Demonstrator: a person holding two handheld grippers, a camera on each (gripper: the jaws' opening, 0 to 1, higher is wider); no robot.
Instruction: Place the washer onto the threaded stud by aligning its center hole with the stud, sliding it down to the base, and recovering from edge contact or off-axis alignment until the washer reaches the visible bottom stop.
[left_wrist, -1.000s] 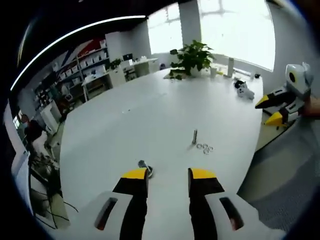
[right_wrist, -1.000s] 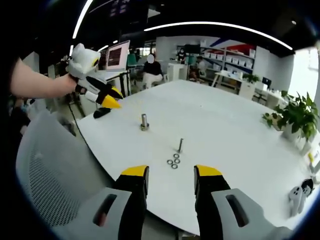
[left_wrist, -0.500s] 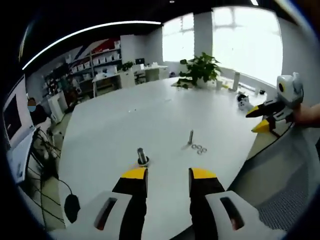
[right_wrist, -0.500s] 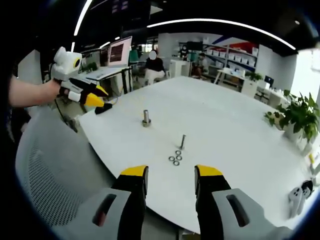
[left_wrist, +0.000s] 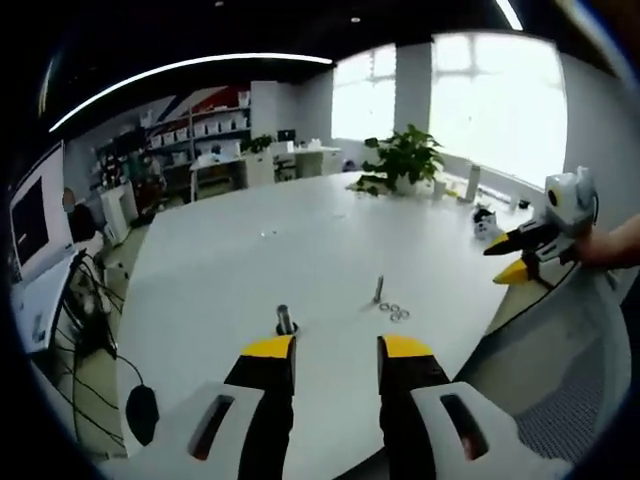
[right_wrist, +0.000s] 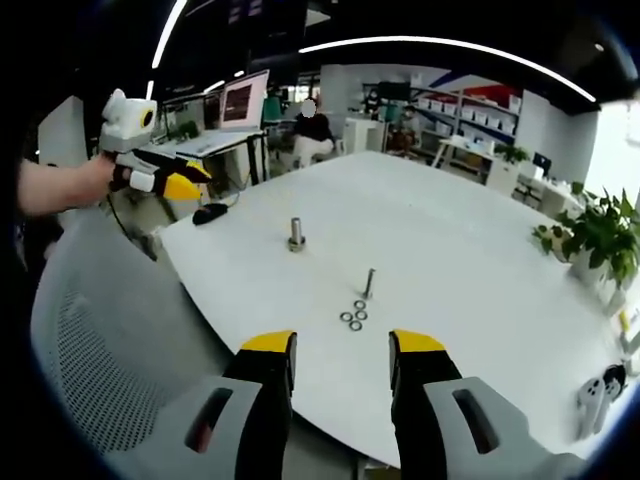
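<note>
Three washers (left_wrist: 392, 312) lie loose on the white bench (left_wrist: 300, 250) in the left gripper view, just beside a slim threaded stud (left_wrist: 379, 289) that stands upright, with a thicker stud on a base (left_wrist: 285, 320) nearer the yellow tips. The left hand-held gripper (left_wrist: 335, 348) has its jaws apart and holds nothing, and it hangs back from the bench edge; the right hand-held gripper (left_wrist: 512, 255) comes in from the right, also well apart from the washers. In the right gripper view the same washers (right_wrist: 352, 317) sit in a tight cluster at the foot of the slim stud (right_wrist: 368, 283), the thick stud (right_wrist: 296, 235) farther off, and the right hand-held gripper (right_wrist: 340, 345), jaws apart and empty, points toward them, while the left hand-held gripper (right_wrist: 170, 183) shows at the far left. The likely trouble is the pick: thin flat washers packed so close could be pinched two at once or skid away. A washer held tilted would probably catch on the stud's tip or threads and tip the slender stud over.
</note>
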